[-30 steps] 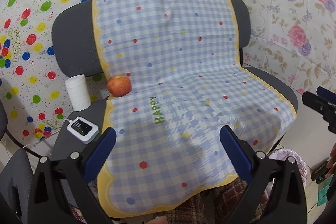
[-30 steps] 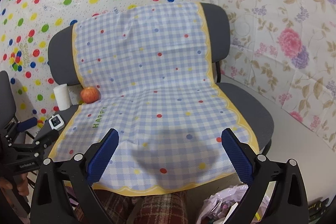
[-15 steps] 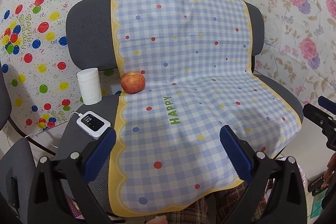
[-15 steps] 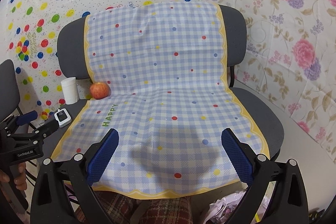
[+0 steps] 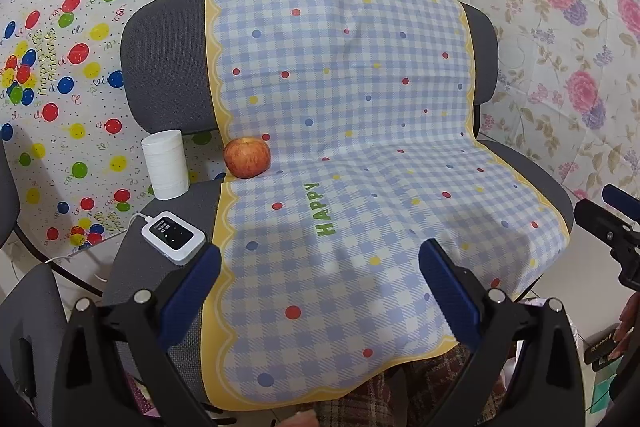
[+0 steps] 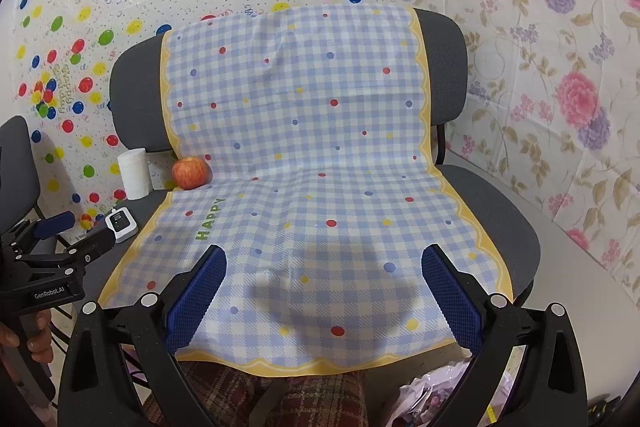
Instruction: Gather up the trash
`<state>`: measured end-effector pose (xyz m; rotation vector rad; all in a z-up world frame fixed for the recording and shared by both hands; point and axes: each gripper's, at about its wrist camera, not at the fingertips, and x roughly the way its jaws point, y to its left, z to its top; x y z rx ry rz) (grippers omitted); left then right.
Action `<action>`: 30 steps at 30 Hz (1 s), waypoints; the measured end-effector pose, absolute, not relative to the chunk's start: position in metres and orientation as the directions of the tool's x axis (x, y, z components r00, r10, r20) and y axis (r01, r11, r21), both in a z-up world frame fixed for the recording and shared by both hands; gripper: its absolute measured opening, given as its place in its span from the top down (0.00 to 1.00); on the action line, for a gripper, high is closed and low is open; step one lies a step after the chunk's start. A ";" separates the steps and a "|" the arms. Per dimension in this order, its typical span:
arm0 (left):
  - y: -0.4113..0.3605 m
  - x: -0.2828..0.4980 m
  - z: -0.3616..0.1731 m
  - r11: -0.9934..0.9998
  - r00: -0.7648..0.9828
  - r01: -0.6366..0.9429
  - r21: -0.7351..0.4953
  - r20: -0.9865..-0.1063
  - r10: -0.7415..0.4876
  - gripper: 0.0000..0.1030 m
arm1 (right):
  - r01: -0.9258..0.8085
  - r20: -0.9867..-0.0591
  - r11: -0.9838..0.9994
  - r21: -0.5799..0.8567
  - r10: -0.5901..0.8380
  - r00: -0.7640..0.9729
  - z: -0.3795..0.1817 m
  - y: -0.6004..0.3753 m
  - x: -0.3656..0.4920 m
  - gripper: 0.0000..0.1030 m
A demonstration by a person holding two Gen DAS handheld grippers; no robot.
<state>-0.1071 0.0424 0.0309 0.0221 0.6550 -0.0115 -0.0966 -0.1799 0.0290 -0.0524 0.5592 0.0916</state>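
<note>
- Left tongs (image 5: 320,267) stand wide, nothing between the blue pads; they hang above the front of the chair (image 5: 168,79), likely just surveying the seat
- Right tongs (image 6: 324,275) also wide and empty, level with the front edge of the checked cloth (image 6: 304,155)
- Cloth drapes down the backrest and over the seat, probably to give a flat work surface
- Apple (image 5: 246,158) sits at the cloth's left edge, where the seat meets the back; the crease likely keeps it from rolling
- White paper cup (image 5: 165,165) stands upright on the bare seat just left of the apple, apart from it; my guess is this is the trash
- White device with cable (image 5: 173,237) lies in front of the cup
- Crumpled bag (image 6: 432,395) below the seat front, perhaps where trash goes; contents unclear
</note>
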 end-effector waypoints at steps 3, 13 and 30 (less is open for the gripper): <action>0.044 -0.106 0.031 1.000 0.793 0.018 0.017 -0.610 -0.004 0.07 | -0.102 -0.532 0.995 -0.021 0.075 0.843 0.029 -0.182 -0.100 0.06; 0.041 -0.107 0.029 1.000 0.788 0.012 0.019 -0.616 0.002 0.06 | -0.101 -0.534 0.995 -0.014 0.078 0.842 0.027 -0.188 -0.102 0.06; 0.044 -0.106 0.026 1.000 0.783 0.013 0.014 -0.623 -0.001 0.07 | -0.101 -0.538 0.995 -0.006 0.082 0.839 0.024 -0.188 -0.102 0.06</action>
